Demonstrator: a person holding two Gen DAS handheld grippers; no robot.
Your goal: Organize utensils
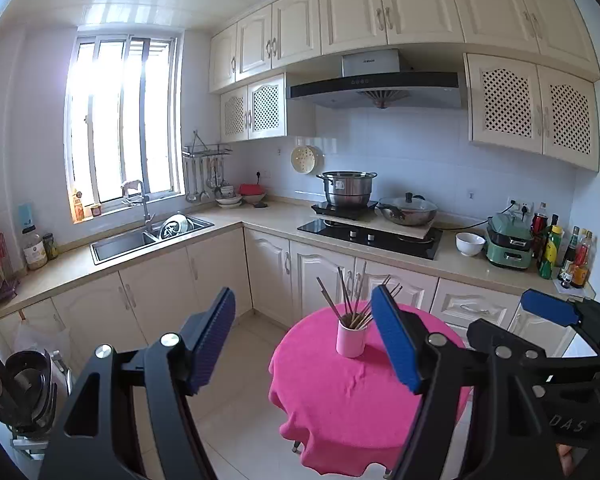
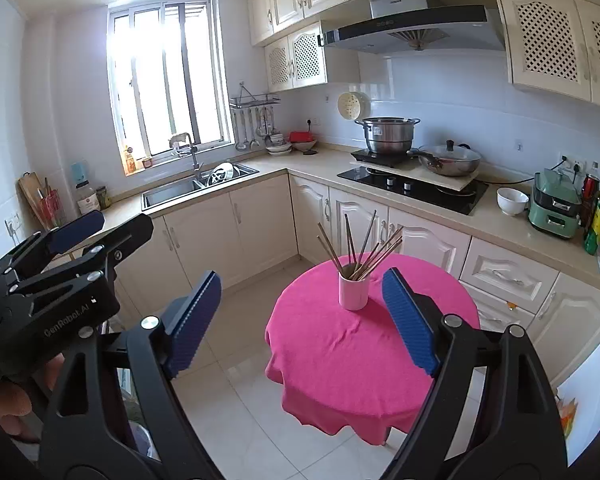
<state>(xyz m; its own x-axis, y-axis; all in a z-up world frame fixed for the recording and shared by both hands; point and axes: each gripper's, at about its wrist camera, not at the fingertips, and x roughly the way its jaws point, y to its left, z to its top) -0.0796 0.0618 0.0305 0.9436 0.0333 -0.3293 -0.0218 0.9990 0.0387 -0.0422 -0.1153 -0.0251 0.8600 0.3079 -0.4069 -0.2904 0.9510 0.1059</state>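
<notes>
Left gripper (image 1: 304,340) was spread wide w/ nothing between its blue pads (image 1: 214,340), held in the air above the floor, well short of the table (image 1: 340,400). Right gripper (image 2: 304,320) was just as wide & empty, held beside the left one; each showed in the other's view, at the edge. Both pointed toward a pink cup (image 2: 353,292) standing upright on the round table's pink cloth, near its far side. Chopsticks (image 2: 360,246) stood in the cup, fanned out & leaning on its rim; approx. a dozen, exact count unclear. Neither gripper touched cup or sticks. Beyond the table ran an L-shaped counter (image 2: 312,164) w/ a sink (image 2: 180,196) under the window, a hob (image 2: 416,190) carrying a steel pot (image 2: 388,136) & a lidded wok (image 2: 452,158), then a white bowl (image 2: 512,201).
</notes>
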